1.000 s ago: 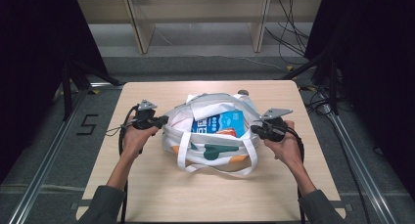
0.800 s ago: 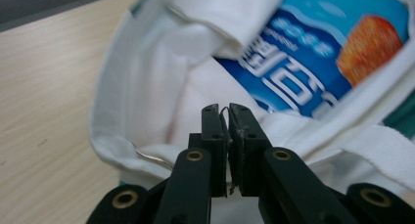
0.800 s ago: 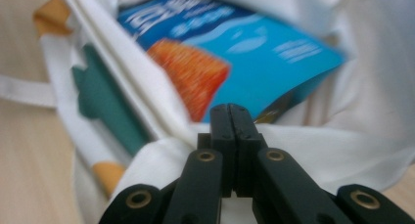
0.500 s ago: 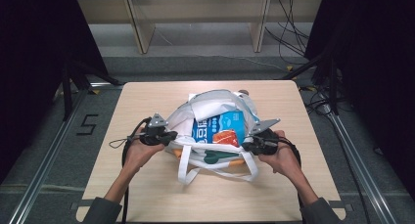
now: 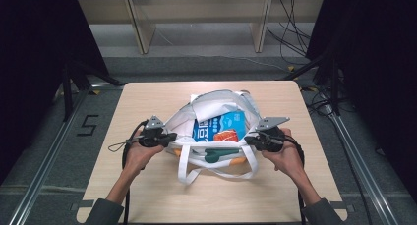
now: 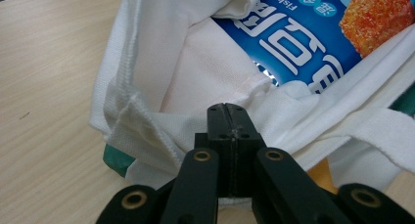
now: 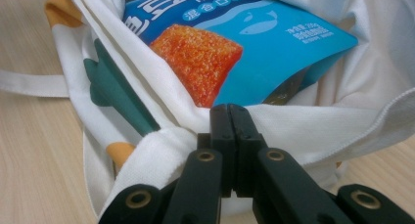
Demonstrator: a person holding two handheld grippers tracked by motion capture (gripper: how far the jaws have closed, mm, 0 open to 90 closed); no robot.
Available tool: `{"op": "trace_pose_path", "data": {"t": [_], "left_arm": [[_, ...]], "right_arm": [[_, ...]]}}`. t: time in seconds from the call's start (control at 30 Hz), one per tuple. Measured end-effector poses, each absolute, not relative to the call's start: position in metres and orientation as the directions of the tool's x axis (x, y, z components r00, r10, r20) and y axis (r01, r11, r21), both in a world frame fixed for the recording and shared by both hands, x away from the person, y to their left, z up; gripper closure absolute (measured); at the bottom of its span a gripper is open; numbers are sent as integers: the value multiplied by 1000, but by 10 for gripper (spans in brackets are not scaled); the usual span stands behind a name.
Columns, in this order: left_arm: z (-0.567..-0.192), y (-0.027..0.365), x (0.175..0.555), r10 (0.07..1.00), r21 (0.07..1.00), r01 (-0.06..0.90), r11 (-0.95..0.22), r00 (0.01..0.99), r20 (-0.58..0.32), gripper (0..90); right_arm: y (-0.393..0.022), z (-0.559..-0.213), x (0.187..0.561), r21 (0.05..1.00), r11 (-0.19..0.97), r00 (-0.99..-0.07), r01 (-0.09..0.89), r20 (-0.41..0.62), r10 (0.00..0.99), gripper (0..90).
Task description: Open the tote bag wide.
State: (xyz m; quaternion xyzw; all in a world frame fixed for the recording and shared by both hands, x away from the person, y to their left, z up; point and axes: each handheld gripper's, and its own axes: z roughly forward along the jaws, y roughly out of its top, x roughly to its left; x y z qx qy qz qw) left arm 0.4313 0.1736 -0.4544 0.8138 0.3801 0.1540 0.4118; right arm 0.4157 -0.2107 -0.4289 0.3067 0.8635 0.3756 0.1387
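High view: a white tote bag (image 5: 216, 131) lies in the middle of the wooden table (image 5: 147, 195), its mouth facing up, with a blue snack packet (image 5: 219, 126) inside. The left gripper (image 5: 164, 138) sits at the left end of the bag's near rim, the right gripper (image 5: 255, 140) at the right end; the handle loops trail toward the near edge.

Left gripper view: the jaws are clenched on a fold of the rim hem (image 6: 161, 131), cloth bunched to either side of the tips.

Right gripper view: the jaws are clenched likewise on the rim (image 7: 293, 121), the packet (image 7: 235, 43) just beyond.

Judgement: the step is spreading or lifting the bag by its rim. Both grips are shallow and bite only the hem, so the hands should move evenly and slowly, keeping the mouth level so the packet does not slide out.
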Motion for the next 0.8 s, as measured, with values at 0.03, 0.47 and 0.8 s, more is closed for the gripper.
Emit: {"op": "trace_pose_path", "data": {"t": [0.03,0.47,0.8], "left_arm": [[-453,173,431,738,784,484,-388,673,-49,892],[-425,179,404,703,846,463,-265,693,-159,759],[-410,200,376,687,870,430,-240,709,-161,683]], "right_arm": [[-211,-429,416,736,532,-775,419,-16,632,900],[-224,-407,406,808,455,-755,374,-19,655,892],[-236,-405,398,821,433,-744,372,-14,668,863]]}}
